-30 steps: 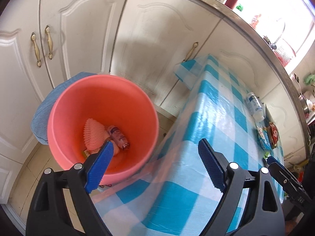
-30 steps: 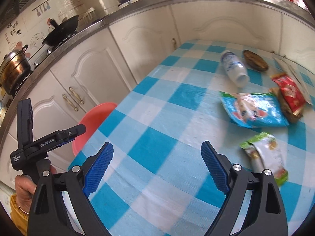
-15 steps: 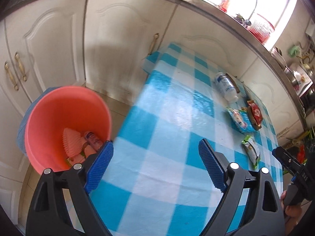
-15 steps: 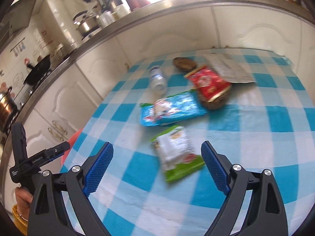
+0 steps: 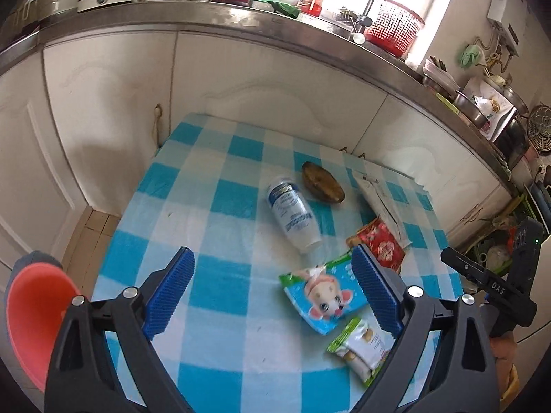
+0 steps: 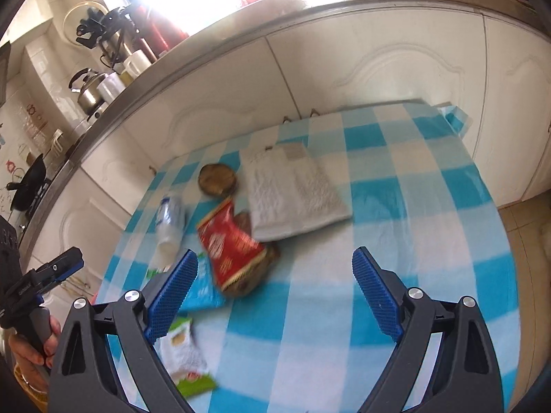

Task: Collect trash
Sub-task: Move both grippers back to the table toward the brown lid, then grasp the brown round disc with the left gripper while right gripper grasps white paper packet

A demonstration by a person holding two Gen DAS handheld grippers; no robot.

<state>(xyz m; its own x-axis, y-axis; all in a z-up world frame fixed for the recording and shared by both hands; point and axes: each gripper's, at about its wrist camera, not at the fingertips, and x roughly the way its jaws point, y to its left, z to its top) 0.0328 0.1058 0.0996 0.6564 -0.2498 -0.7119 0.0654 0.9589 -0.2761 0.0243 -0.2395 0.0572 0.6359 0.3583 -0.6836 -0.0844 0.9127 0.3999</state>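
Trash lies on the blue-checked table: a white plastic bottle on its side, a brown round lid, a red snack packet, a blue cartoon packet, a green-white packet and a white flat bag. The pink bucket stands on the floor at the left. My left gripper is open and empty above the table's near part. My right gripper is open and empty, with the red packet just ahead to its left.
White cabinets line the far side under a steel counter with mugs, a tap and a red basket. Tiled floor shows to the right of the table. A kettle stands on the counter.
Both grippers have swung right, from the bucket side toward the trash on the table. The bucket has slid to the left view's edge. Both stay open and empty.
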